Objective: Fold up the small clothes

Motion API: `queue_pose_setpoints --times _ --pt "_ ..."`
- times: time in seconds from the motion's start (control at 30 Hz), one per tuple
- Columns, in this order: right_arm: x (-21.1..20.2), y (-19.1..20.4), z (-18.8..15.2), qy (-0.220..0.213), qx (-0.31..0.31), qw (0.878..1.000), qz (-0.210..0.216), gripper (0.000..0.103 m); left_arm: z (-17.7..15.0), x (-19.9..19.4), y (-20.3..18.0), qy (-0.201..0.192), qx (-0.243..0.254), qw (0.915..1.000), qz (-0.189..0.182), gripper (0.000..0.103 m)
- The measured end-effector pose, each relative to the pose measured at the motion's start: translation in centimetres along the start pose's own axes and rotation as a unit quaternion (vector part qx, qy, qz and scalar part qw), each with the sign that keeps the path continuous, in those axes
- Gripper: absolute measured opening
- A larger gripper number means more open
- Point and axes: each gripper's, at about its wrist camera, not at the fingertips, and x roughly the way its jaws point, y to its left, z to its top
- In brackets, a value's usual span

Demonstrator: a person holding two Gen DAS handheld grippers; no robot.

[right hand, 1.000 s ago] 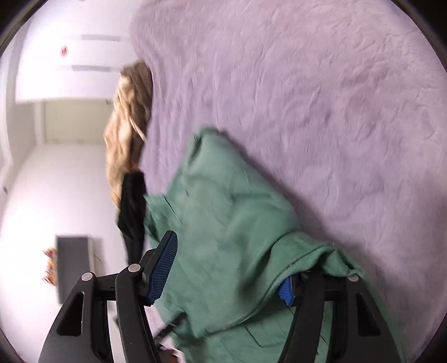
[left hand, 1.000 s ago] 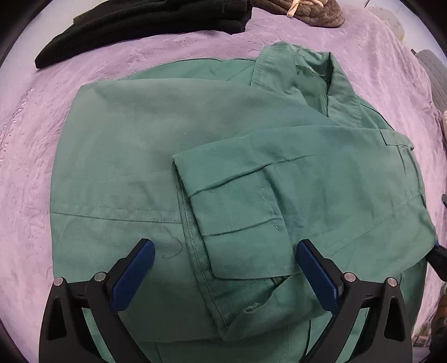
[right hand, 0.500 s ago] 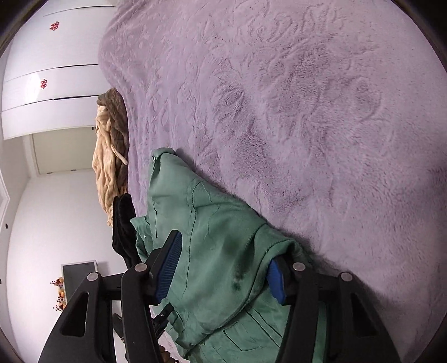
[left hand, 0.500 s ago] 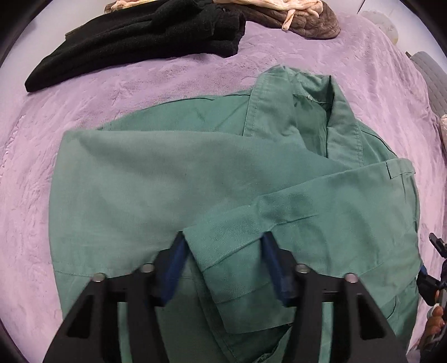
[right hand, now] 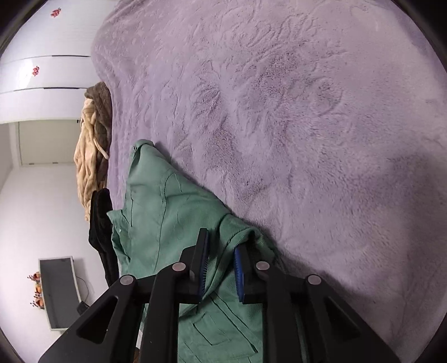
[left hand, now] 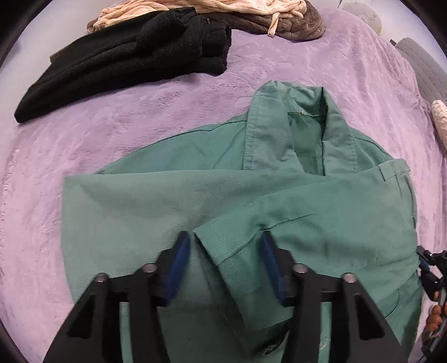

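On the purple bed [left hand: 279, 67] the green jacket [left hand: 156, 201] lies flat, collar away from me, sleeves folded across the body. I'll place everything else off the jacket.

Left of it and further back sits a black garment [left hand: 125, 55], with a tan heap [left hand: 223, 11] behind the collar.

The jacket looks like stout woven cotton: soft enough to fold, stiff enough to hold a crease, not slippery, light. I judge it best taken at doubled spots, the cuff or the side seam, where the layers give the tongs something to bite.

My left tongs [left hand: 222, 262] hang over the near middle of the jacket, straddling the folded sleeve cuff [left hand: 223, 245]. They have just been opening; the cuff is between the pads, but I see a gap on the left pad's side, so I read them as released, not gripping.

My right tongs [right hand: 220, 268] are at the jacket's right edge. They have just been closing, a raised ridge of green cloth runs between the blue pads, and they appear pinched onto that fold.
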Motion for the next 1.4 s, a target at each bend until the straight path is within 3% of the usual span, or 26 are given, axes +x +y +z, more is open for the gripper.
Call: queue_pose_setpoints --times 0.03,0.07,0.1,0.23,0.33,0.47,0.6,0.63,0.7,0.77,0.83,0.9,1.1,1.23,1.33,1.37,1.4 --pt "-0.4 0.2 -0.1 0.007 -0.005 1.000 0.000 0.033 -0.3 -0.8 0.4 -0.008 0.001 0.9999 0.009 0.080" --pt "-1.0 0.5 -0.2 0.015 -0.014 1.000 0.005 0.053 -0.8 -1.6 1.1 -0.013 0.002 0.9999 0.007 0.080" --pt "-1.6 1.1 -0.4 0.021 -0.027 0.999 0.010 0.065 -1.1 -2.3 1.5 -0.011 0.001 0.9999 -0.001 0.080" --pt "-3.6 5.9 -1.5 0.027 -0.144 0.989 0.015 0.065 -1.5 -4.1 2.2 -0.016 -0.008 0.9997 -0.016 0.080" --pt "-2.9 9.8 -0.4 0.009 -0.211 0.977 -0.012 0.065 -1.6 -4.5 1.3 -0.022 -0.001 0.9996 -0.018 0.080" --pt "1.5 12.4 3.4 -0.003 -0.254 0.964 -0.076 0.065 -2.1 -3.3 -1.2 -0.013 0.013 0.9997 -0.015 0.080" --pt "6.7 12.2 6.2 0.034 -0.250 0.962 -0.108 0.065 -3.2 -2.4 -2.2 0.000 0.015 0.9998 -0.016 0.080" --pt "7.3 12.1 6.5 0.042 -0.247 0.962 -0.112 0.063 -3.4 -2.2 -2.2 0.002 0.015 0.9998 -0.014 0.080" --pt "7.8 12.2 6.5 0.047 -0.254 0.959 -0.117 0.003 -3.6 -1.7 -2.1 0.007 0.014 0.9998 -0.007 0.080" --pt "7.3 12.1 6.5 0.019 -0.269 0.953 -0.141 0.003 -3.8 -1.0 -1.9 0.012 0.017 0.9998 0.006 0.080" --pt "7.3 10.7 7.4 0.016 -0.250 0.956 -0.155 0.003 -4.0 -0.1 -1.6 0.019 0.017 0.9994 0.022 0.080" --pt "6.9 9.8 8.0 0.016 -0.234 0.960 -0.151 0.003 -4.1 0.3 -1.1 0.021 0.011 0.9996 0.018 0.080" --pt "2.5 10.6 5.8 0.006 -0.258 0.955 -0.149 0.010 -4.3 -1.5 -0.2 0.013 -0.009 0.9995 0.025 0.080" --pt "0.4 11.5 0.6 0.041 -0.312 0.941 -0.128 0.011 -4.7 -2.8 -0.6 0.003 -0.019 0.9998 0.006 0.080" --pt "1.8 9.8 -2.5 0.080 -0.345 0.918 -0.178 0.012 -5.5 -1.7 -2.0 0.025 -0.003 0.9996 0.015 0.080" --pt "2.2 8.7 -2.8 0.089 -0.340 0.916 -0.194 0.011 -5.9 -1.1 -2.2 0.035 0.005 0.9991 0.024 0.080" --pt "2.2 7.6 -2.7 0.093 -0.324 0.921 -0.194 0.011 -6.5 -0.6 -2.5 0.042 0.010 0.9984 0.036 0.080"
